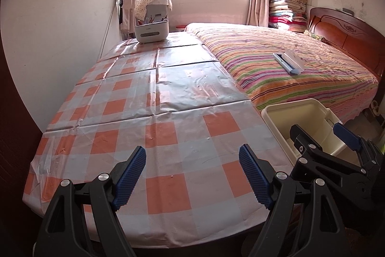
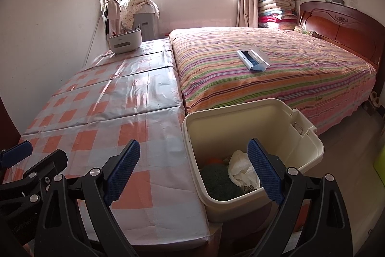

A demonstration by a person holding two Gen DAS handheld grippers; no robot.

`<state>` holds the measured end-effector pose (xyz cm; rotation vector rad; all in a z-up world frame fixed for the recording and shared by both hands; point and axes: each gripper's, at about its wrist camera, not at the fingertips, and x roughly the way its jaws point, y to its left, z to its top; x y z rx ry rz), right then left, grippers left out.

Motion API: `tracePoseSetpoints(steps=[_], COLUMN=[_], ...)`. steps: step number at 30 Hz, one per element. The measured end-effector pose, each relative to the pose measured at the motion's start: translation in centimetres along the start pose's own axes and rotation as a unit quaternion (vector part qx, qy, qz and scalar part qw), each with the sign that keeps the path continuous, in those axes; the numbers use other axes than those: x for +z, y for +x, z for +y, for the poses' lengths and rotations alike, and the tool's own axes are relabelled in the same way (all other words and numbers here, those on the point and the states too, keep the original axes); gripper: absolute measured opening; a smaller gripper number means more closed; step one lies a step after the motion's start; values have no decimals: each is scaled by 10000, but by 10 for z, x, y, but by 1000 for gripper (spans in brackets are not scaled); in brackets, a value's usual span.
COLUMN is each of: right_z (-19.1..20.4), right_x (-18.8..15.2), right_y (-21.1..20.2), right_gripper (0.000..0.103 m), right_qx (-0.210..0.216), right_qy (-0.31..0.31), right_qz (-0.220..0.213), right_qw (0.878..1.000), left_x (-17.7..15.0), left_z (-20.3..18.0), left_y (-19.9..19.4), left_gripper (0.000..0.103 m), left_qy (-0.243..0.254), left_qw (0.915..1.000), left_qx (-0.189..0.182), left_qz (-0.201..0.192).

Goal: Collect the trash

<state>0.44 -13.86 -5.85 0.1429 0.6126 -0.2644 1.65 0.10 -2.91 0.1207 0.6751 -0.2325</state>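
Both grippers hang empty with jaws spread, the left gripper [image 1: 192, 175] over the checked table [image 1: 149, 127], the right gripper [image 2: 193, 170] at the bin's near rim. The bin [image 2: 310, 151], just beside the table, already holds crumpled paper [image 2: 241, 168] and green scraps [image 2: 219, 181]; the table beyond looks cleared, so collecting seems nearly done

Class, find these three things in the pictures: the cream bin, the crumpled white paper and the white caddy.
cream bin [image 2: 310, 143], right wrist view, right rim.
crumpled white paper [image 2: 240, 168], right wrist view, its middle.
white caddy [image 1: 151, 33], left wrist view, front wall.

Checked-cloth table [image 1: 154, 112]: white caddy [image 1: 151, 33] at far end; striped bed [image 1: 300, 69]: blue-white brush [image 1: 287, 60].
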Motion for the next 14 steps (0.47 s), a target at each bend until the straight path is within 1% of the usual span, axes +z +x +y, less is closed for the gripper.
tracePoseSetpoints(steps=[4,9,12,14], right_z=[-3,-6,-7,-8], right_x=[-1,-1,0,0], right_y=[3,5,6,6], right_gripper=[90,90,90,90], right_qx=[-26,-59,-65,-58], right_qy=[26,60,64,64], right_qz=[21,36,40,46], right_qw=[10000,10000,10000,10000], left_x=[1,1,1,1], left_z=[-1,-1,1,0], left_y=[2,4,5,6], left_gripper=[78,78,78,78], left_qy=[-52,-66,-125,-95], left_qw=[10000,9999,9999,9999], left_qx=[-61,66,47,117], left_qz=[45,59,36,37])
